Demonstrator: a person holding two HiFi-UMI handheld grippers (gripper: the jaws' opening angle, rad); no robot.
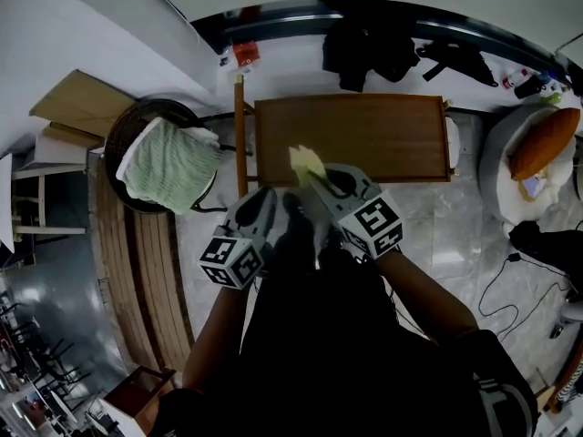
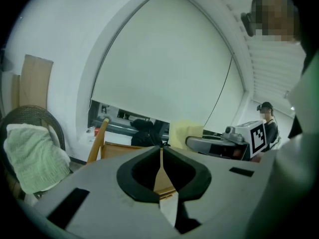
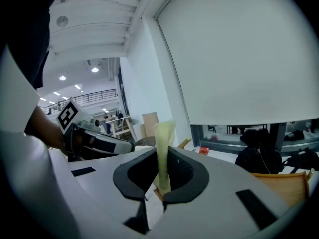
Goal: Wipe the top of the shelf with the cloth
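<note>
Found the right gripper (image 3: 162, 176) clamped on a pale yellow cloth (image 3: 163, 143), pinched low and standing upright out of the jaws. Found the left gripper (image 2: 161, 171) closed on nothing, with only a sliver of wood visible through the slit, and held just beside the right one. Placed the cloth, from the head view, over the near edge of the wooden shelf top (image 1: 383, 135), left of centre; could not confirm contact with the wood. Judged the step in hand as the approach — cloth secured, wiping apparently not begun. Judged the next move to call for lowering and tipping the right gripper to lay the free end flat on the top, then sweeping along the length under steady pressure without easing the clamp. Saw no objects lying on the top itself. Recorded in the surroundings: a wicker chair (image 1: 117, 144) carrying a green towel (image 1: 171, 164), left of the shelf and apart from it; an upright wooden post (image 1: 240, 126) just beside the left end; dark bags (image 1: 369, 48) near the wall behind; a round white table (image 1: 485, 167) bearing an orange item (image 1: 545, 142) to the right; cables (image 1: 510, 271) on the floor. Marked the post as the likeliest snag on a leftward stroke — no other obstruction noted. Advised keeping the idle left gripper out of the wiping path.
</note>
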